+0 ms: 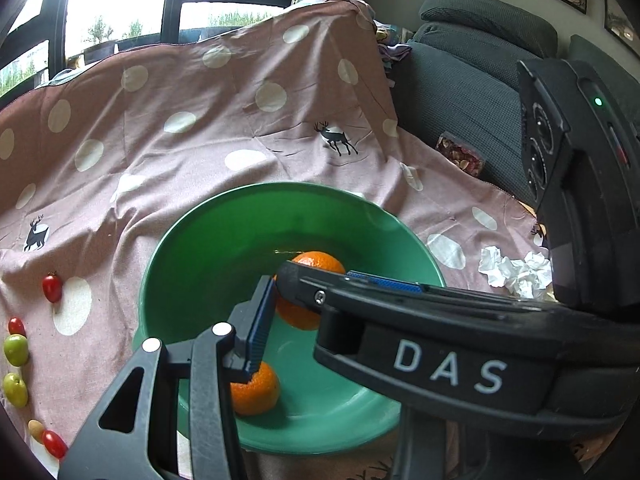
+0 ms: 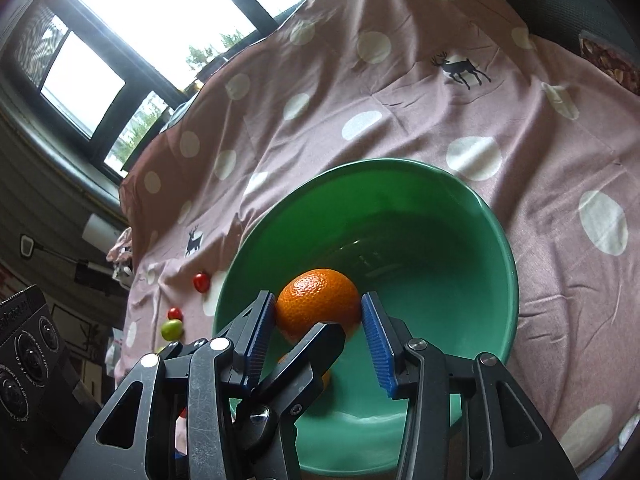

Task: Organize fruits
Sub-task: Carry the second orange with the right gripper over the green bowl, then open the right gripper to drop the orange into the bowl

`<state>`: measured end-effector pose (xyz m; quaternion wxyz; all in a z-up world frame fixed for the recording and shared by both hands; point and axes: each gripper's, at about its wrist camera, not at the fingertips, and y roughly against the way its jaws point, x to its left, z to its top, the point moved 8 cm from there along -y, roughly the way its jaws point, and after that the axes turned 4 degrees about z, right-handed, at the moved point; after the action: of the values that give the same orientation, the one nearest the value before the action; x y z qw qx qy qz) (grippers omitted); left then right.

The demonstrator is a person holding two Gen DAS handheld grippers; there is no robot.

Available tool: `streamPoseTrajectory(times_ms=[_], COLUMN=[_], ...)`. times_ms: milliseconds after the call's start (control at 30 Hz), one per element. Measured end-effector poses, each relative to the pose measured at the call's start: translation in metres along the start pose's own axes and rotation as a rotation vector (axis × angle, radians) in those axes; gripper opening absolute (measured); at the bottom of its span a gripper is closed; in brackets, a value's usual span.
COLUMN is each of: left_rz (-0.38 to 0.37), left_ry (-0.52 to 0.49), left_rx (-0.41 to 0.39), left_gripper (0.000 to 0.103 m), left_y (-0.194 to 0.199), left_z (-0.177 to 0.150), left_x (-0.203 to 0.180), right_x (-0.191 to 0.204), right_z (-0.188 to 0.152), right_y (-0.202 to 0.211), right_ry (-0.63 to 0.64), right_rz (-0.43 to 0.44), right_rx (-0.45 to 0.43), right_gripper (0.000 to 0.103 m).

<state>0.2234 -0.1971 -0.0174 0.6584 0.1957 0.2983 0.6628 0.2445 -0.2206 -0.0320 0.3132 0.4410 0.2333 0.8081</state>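
Note:
A green bowl [image 1: 192,248] [image 2: 460,216] sits on a pink dotted cloth. Two oranges are in it. My right gripper [image 2: 320,312] is shut on one orange [image 2: 318,300] over the bowl; this orange also shows in the left wrist view [image 1: 320,262]. The second orange [image 1: 256,392] lies on the bowl's bottom. My left gripper [image 1: 336,304] is over the bowl; only its left finger [image 1: 260,320] shows clearly, and the right gripper's body crosses in front of the rest. Its jaws look spread, but I cannot tell for sure.
Small red tomatoes [image 1: 52,288] and green fruits [image 1: 16,350] lie on the cloth left of the bowl. Crumpled white tissue [image 1: 516,272] lies to the right. A grey sofa [image 1: 460,80] and a snack packet [image 1: 460,154] are at the back right.

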Motion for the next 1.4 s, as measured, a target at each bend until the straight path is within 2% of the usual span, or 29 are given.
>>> streamPoseTrajectory(times_ms=[700,1300,1400], left_rz=[-0.058,-0.067,-0.088], left_ry=[0.057,0.073,0.084], left_rx=[0.048,0.076,0.08], left_gripper=[0.04,0.038,0.036], left_y=[-0.01,-0.016,-0.016], left_z=[-0.007,-0.01,-0.009], left_x=[0.005,0.007,0.006], right_x=[-0.004,-0.006,-0.005], right_z=[-0.001,-0.003,-0.002], right_y=[-0.007,-0.009,-0.008], right_ry=[0.016,0.019,0.02], right_rz=[-0.082,-0.095,-0.069], right_rx=[0.022,0.03,0.026], right_gripper=[0.047,0.047,0.047])
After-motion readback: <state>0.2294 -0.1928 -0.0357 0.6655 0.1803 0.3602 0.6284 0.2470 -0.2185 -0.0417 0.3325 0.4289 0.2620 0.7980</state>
